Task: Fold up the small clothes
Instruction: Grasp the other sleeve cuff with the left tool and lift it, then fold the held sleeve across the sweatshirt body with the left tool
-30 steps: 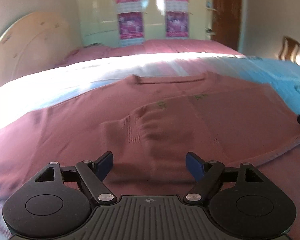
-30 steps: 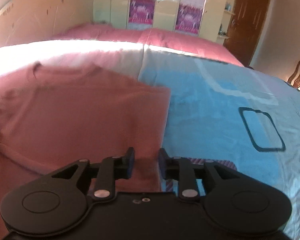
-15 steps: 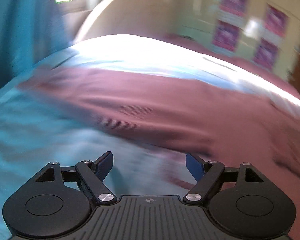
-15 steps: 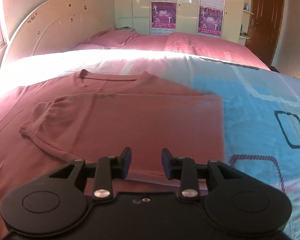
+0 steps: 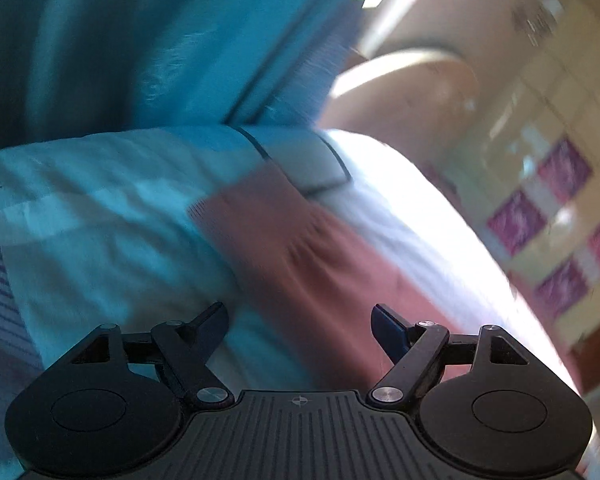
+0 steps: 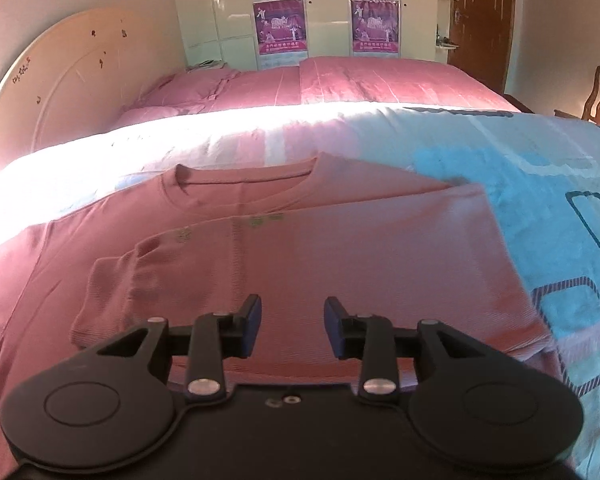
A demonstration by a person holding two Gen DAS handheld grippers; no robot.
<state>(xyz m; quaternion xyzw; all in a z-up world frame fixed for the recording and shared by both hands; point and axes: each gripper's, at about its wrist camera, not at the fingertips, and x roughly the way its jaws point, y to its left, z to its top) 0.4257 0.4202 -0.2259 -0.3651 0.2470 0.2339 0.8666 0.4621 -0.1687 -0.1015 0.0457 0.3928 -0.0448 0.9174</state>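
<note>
Strong daylight was cast across the bedsheet [image 6: 480,148], and a band beyond the pink T-shirt [image 6: 340,248] was blown out to white. Fisheye bending was seen at the edges, where the headboard [image 6: 60,80] curved. The right wrist view was rendered sharp. The left wrist view was smeared by motion blur, with a teal curtain [image 5: 140,40] darkened and the posters [image 5: 540,220] streaked.

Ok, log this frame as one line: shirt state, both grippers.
shirt: flat on bed, right side folded over | left gripper: open, empty, over unfolded sleeve | right gripper: open, empty
</note>
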